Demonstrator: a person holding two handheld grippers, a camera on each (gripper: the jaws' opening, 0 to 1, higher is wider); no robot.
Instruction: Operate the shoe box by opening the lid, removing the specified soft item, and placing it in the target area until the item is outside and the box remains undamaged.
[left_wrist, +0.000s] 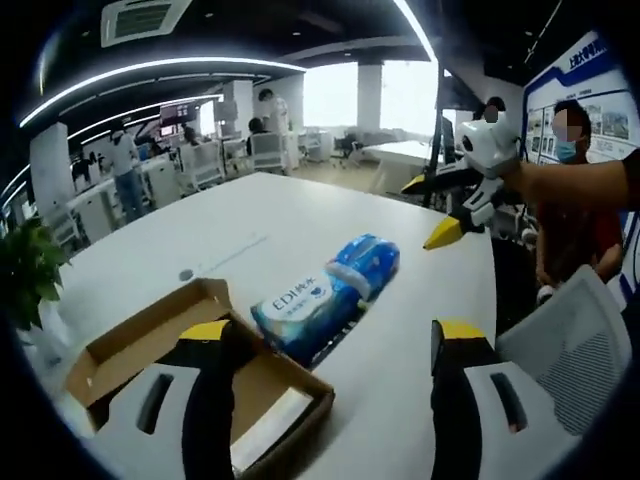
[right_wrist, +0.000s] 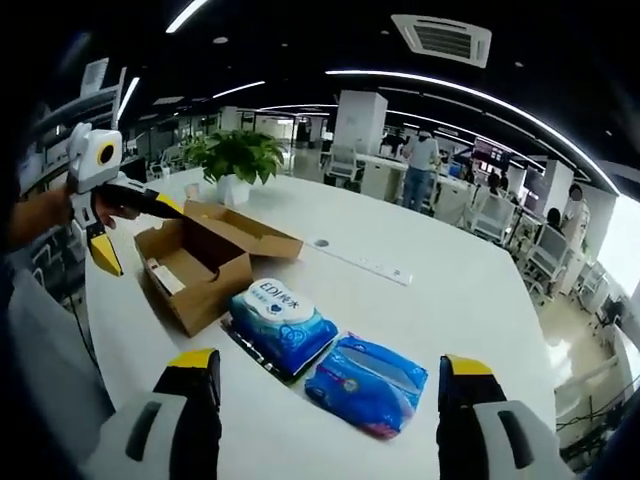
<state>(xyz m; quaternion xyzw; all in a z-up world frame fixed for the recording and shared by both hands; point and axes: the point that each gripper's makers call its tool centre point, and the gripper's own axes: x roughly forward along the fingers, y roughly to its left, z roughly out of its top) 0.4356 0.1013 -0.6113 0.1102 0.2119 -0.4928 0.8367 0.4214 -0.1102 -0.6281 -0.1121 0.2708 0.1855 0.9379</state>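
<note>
The brown cardboard shoe box (left_wrist: 120, 345) (right_wrist: 205, 270) lies open on the white table (left_wrist: 300, 210), its lid (right_wrist: 245, 230) folded back. A white item (right_wrist: 166, 277) lies inside. Two blue soft packs rest on the table beside the box: one labelled EDI (left_wrist: 298, 310) (right_wrist: 280, 312) touches the box, the other (left_wrist: 366, 260) (right_wrist: 368, 380) lies just past it. My left gripper (left_wrist: 332, 338) (right_wrist: 135, 235) is open, its left jaw over the box. My right gripper (right_wrist: 330, 365) (left_wrist: 432, 208) hovers open near both packs, holding nothing.
A potted plant (right_wrist: 235, 155) (left_wrist: 25, 270) stands beyond the box. A flat power strip (right_wrist: 360, 262) is set into the table's middle. A white mesh chair (left_wrist: 570, 340) and a person in red (left_wrist: 575, 215) are at the table's edge. Desks and people fill the office behind.
</note>
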